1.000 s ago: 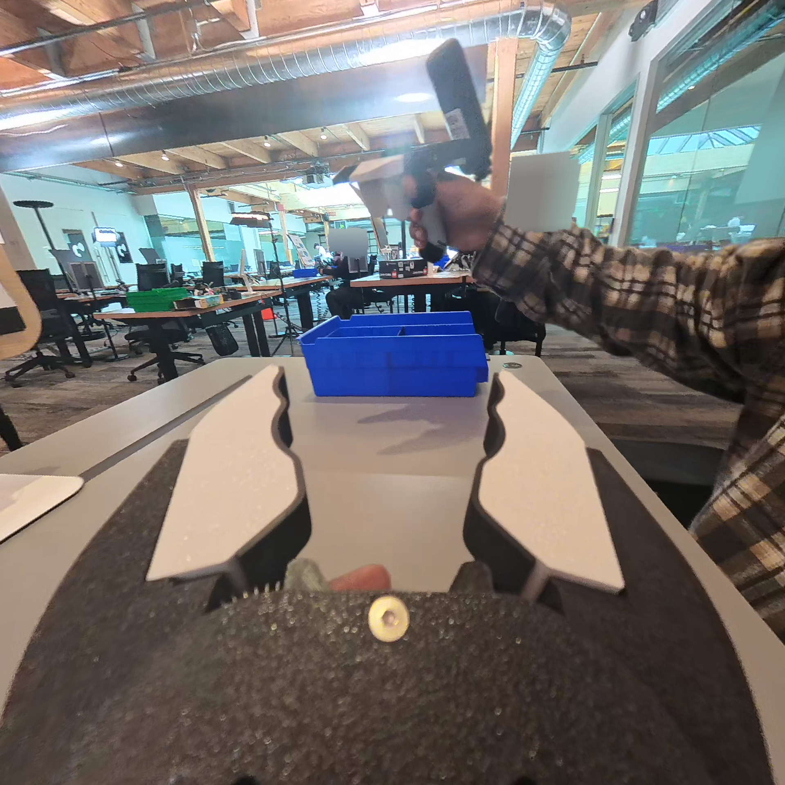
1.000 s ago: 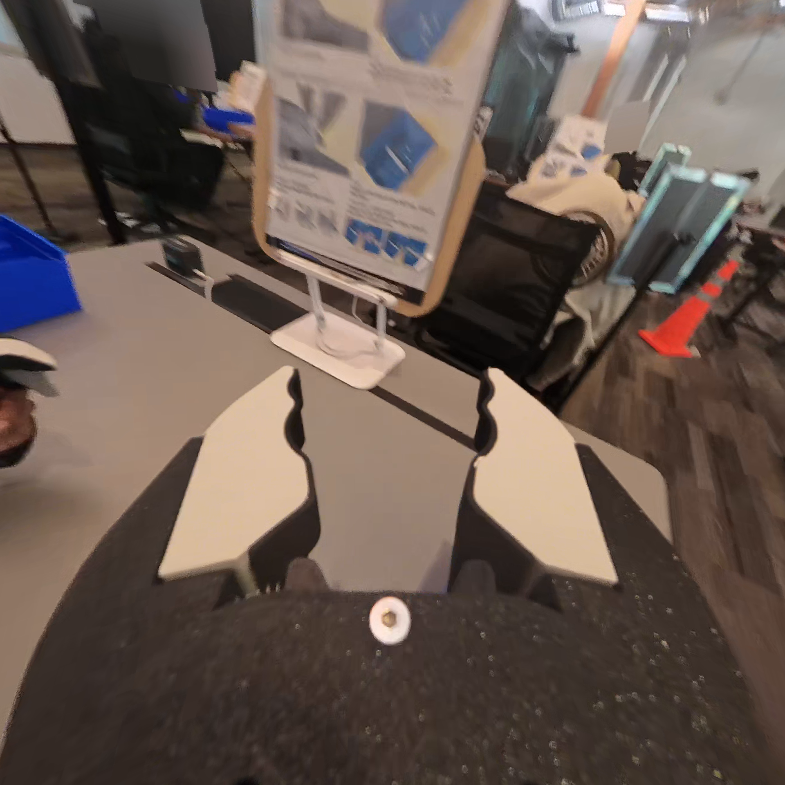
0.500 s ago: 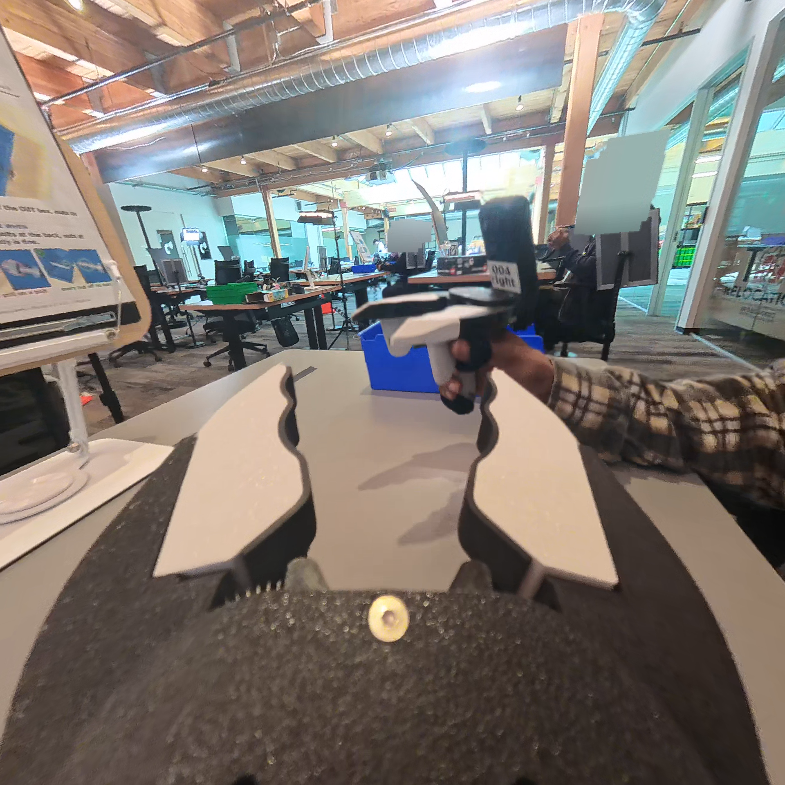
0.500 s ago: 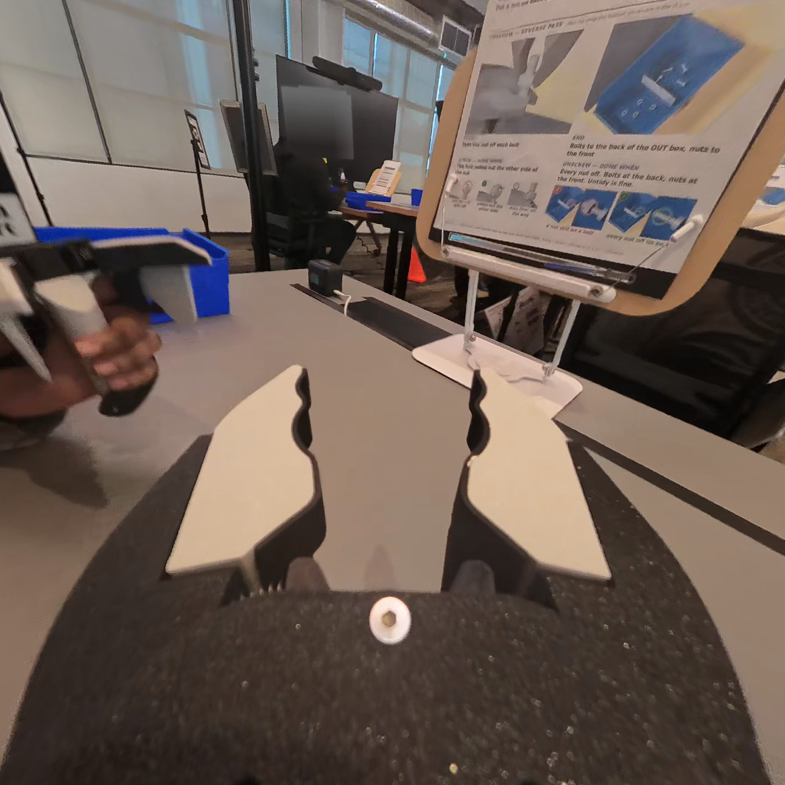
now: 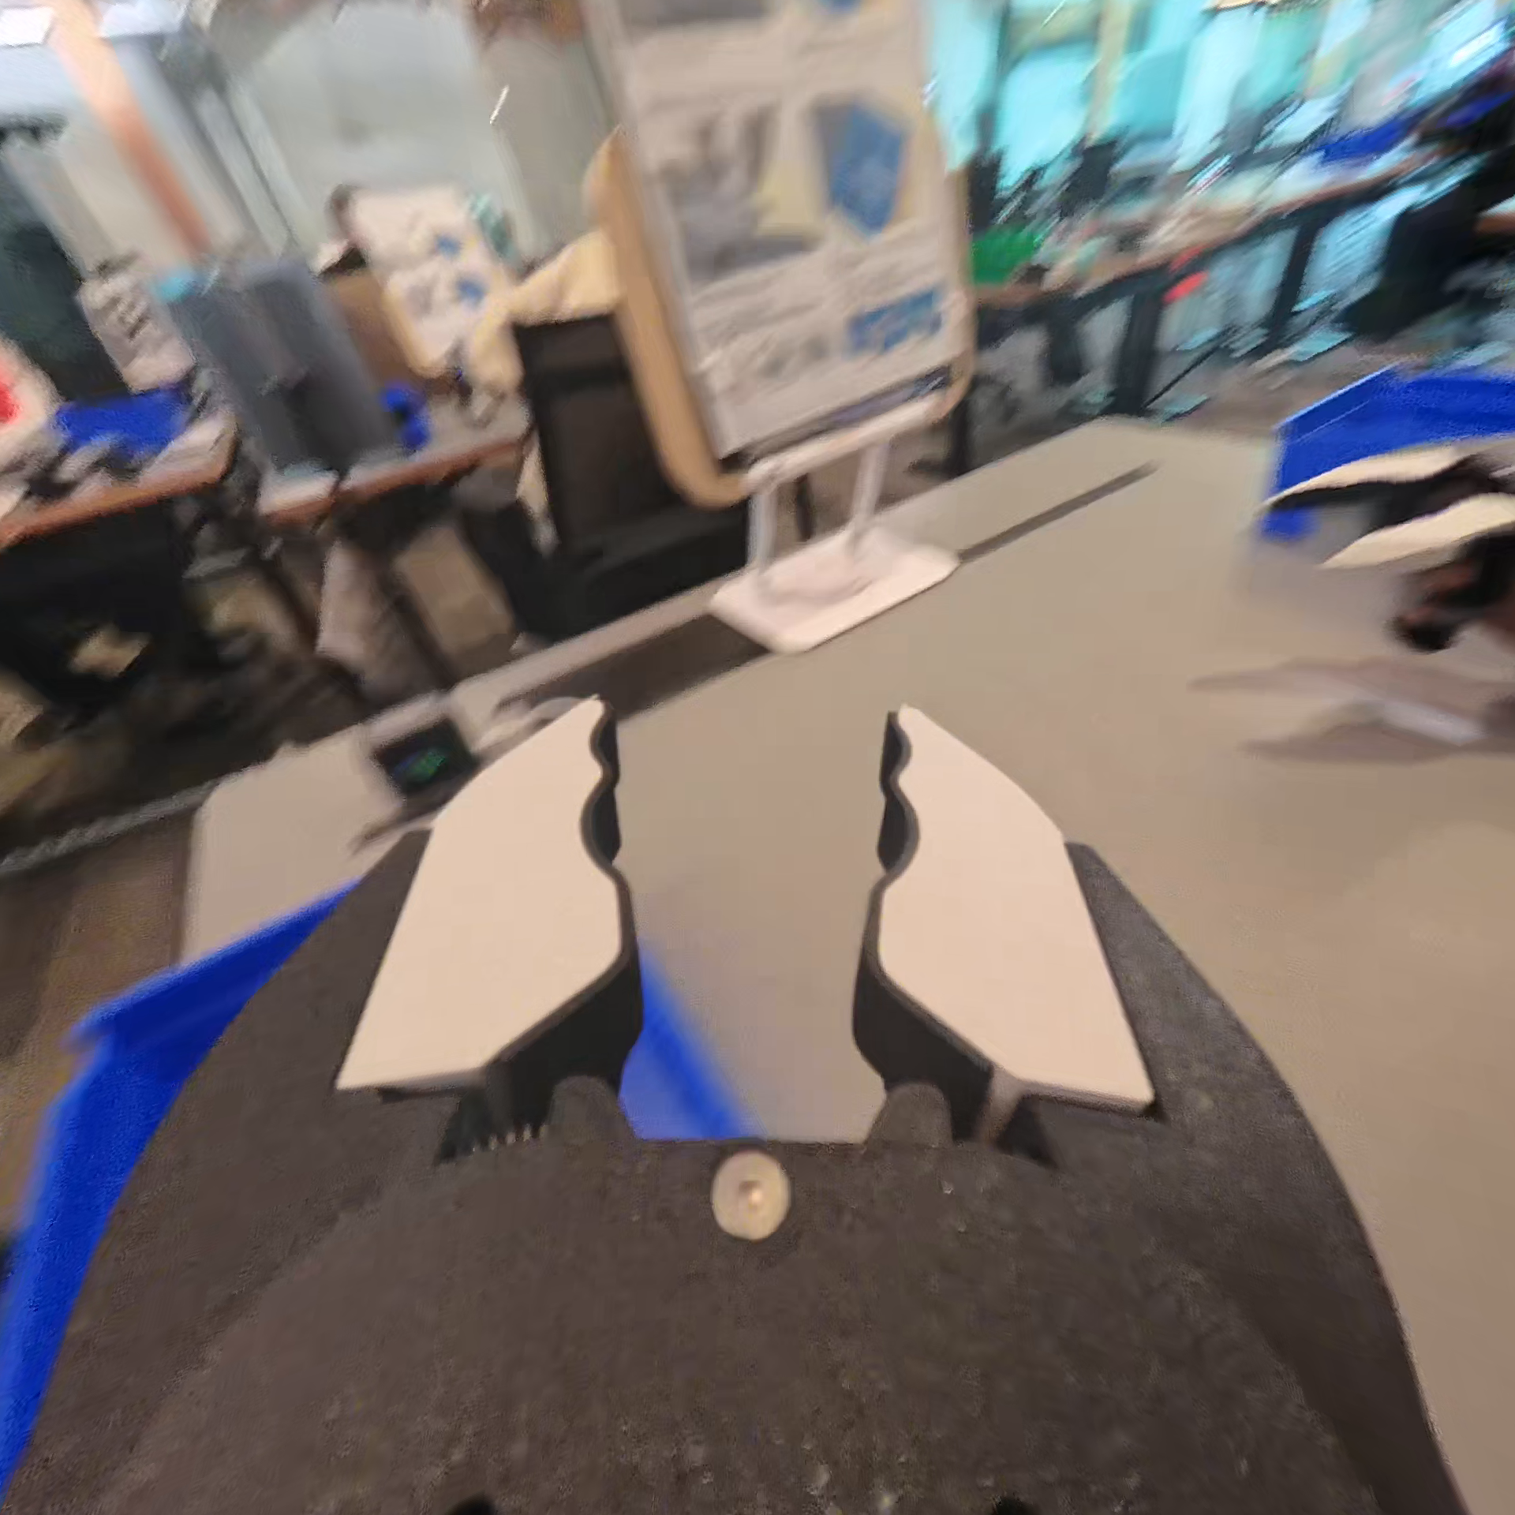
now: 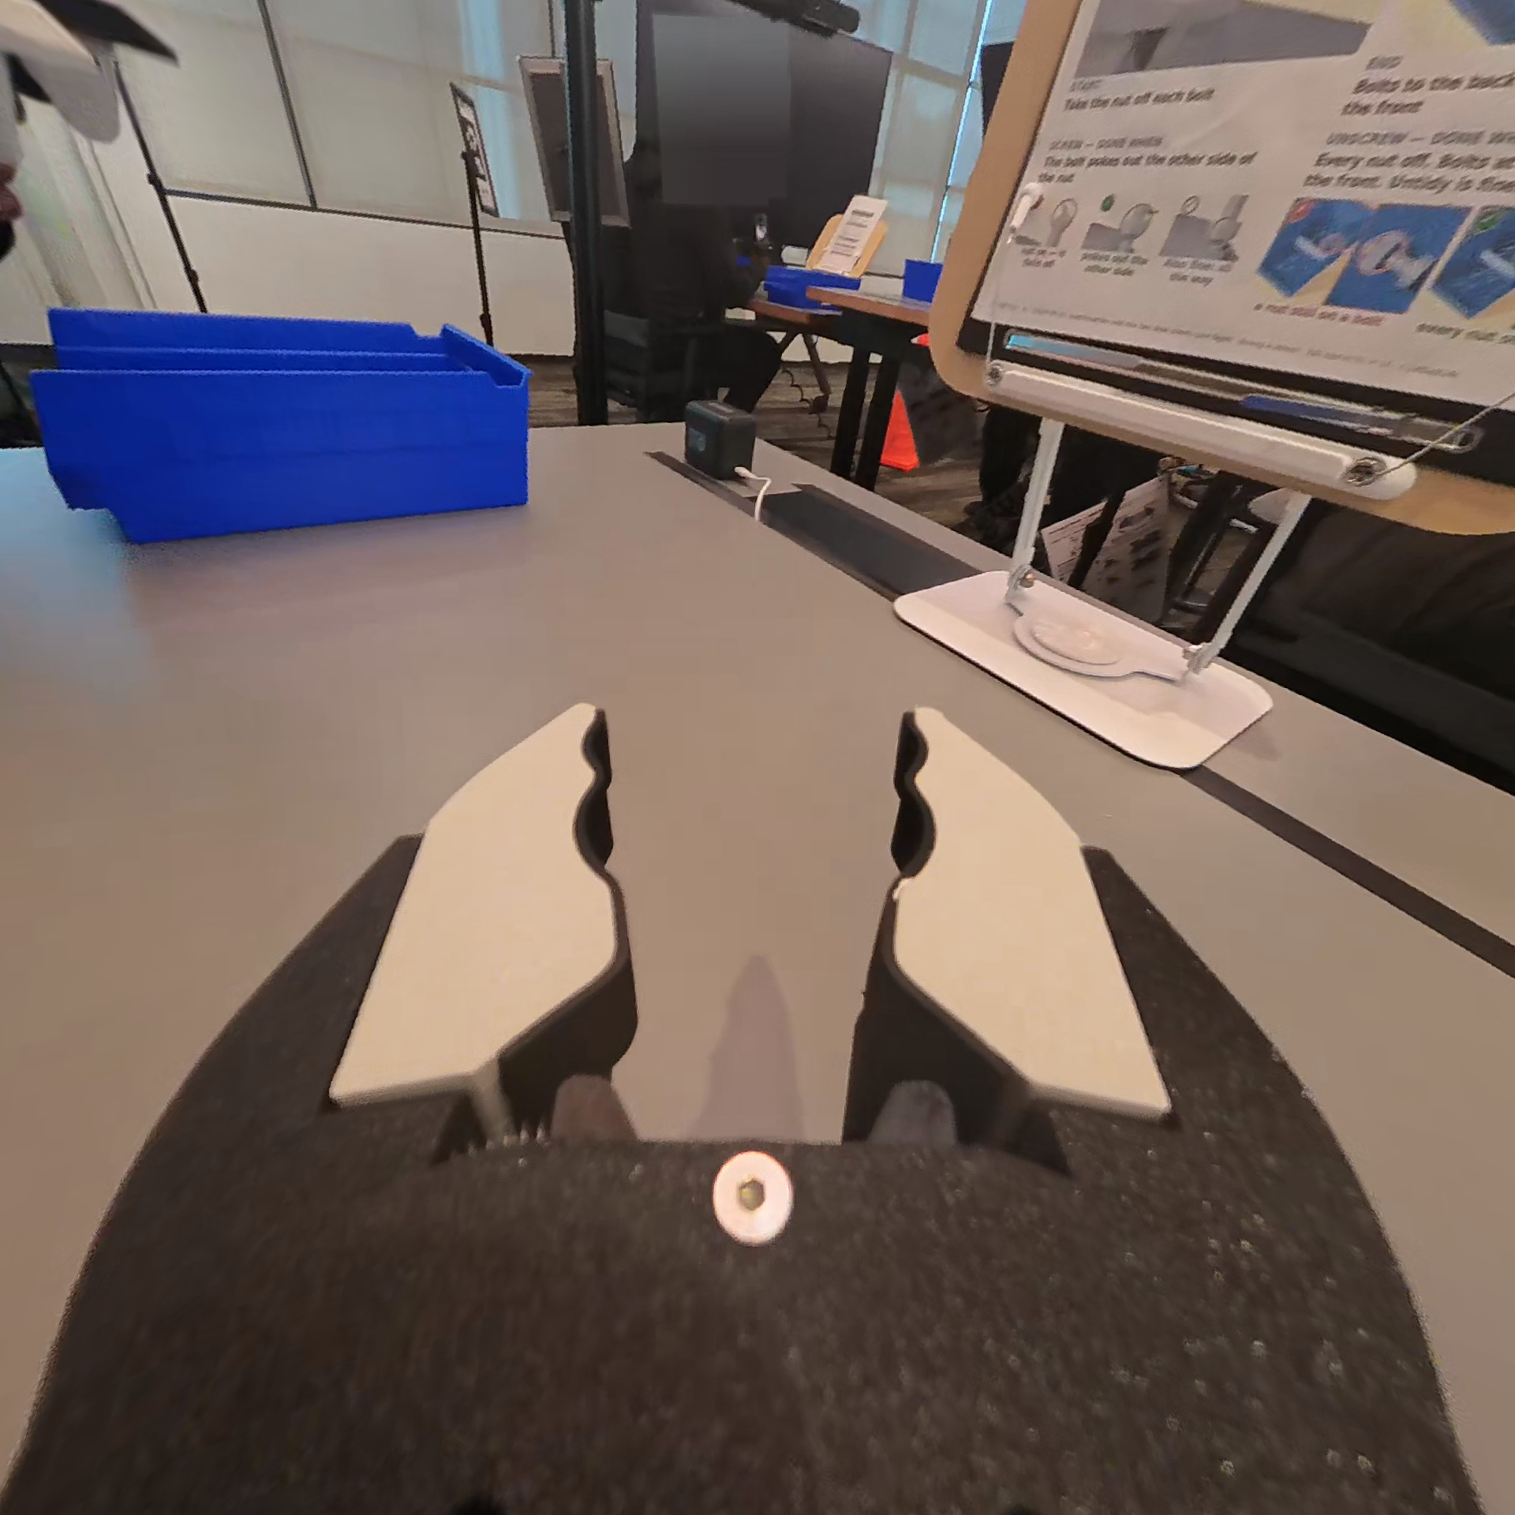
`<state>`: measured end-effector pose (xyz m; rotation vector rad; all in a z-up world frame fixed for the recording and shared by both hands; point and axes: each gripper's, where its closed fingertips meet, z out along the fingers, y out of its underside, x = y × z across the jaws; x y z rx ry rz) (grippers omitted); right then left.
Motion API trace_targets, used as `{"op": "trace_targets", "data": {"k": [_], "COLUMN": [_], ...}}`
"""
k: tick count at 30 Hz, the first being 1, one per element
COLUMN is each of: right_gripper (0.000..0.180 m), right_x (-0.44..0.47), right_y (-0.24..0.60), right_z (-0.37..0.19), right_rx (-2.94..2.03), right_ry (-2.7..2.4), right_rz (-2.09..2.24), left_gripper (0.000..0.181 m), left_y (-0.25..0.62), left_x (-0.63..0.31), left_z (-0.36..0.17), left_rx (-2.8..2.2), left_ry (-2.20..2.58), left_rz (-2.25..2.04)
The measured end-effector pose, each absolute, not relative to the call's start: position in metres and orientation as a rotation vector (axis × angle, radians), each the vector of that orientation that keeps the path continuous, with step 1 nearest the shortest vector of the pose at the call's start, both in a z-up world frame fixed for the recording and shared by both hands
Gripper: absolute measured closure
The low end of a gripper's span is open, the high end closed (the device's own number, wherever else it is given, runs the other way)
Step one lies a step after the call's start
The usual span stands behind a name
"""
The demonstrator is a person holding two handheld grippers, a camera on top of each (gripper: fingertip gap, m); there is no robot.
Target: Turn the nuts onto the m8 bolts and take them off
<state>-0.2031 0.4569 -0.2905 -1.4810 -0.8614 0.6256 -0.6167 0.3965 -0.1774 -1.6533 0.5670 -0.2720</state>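
Holding nothing: my right gripper [image 6: 750, 730], jaws parted over bare grey table [image 6: 328, 697], nothing between the pads. My left gripper [image 5: 748, 721], likewise spread and empty, its view smeared with motion.

Item, blue bin [image 6: 279, 426]: at eleven o'clock from my right gripper, well apart, standing on the table; it looks like two bins nested, though I cannot be sure. A second blue bin [image 5: 131, 1090] lies close under my left gripper at about eight o'clock, too blurred to read its contents.

Item, nuts and M8 bolts: not visible in either view. I judge they lie inside one of the bins, hidden by the walls. Which way any bolt points, and how its long axis lies, I cannot tell.

Handling, by judgement: steel bolts, stiff, small, dense for their size, smooth and liable to roll or slip. One gripper should best take the bolt by its head or plain shank, the other the nut across its flats.

Item, instruction board on a white stand [image 6: 1082, 664]: at two o'clock from my right gripper, near the table's far edge.

Item, small dark device with a white cable [image 6: 720, 447]: at twelve o'clock, beside the black cable channel.
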Motion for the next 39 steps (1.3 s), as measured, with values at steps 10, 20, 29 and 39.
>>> {"op": "trace_targets", "data": {"k": [10, 20, 29, 39], "right_gripper": [0.117, 0.117, 0.116, 0.117], "right_x": [-0.215, -0.214, -0.211, -0.21], "right_y": [0.452, 0.451, 0.452, 0.453], "right_z": [-0.298, -0.303, -0.3, -0.301], "right_rx": [-1.491, -1.504, -1.499, -1.503], "right_ry": [-0.901, -0.924, -0.917, -0.912], "right_rz": [0.657, 0.655, 0.654, 0.658], "left_gripper": [0.141, 0.156, 0.167, 0.173], "left_y": [0.386, 0.4, 0.403, 0.4], "left_x": [-0.74, -0.751, -0.755, -0.761], "left_z": [-0.325, -0.369, -0.384, -0.381], "left_rx": [-2.414, -2.665, -2.758, -2.778], "left_ry": [0.551, 0.536, 0.475, 0.483], "left_rz": [-0.135, -0.142, -0.166, -0.089]}}
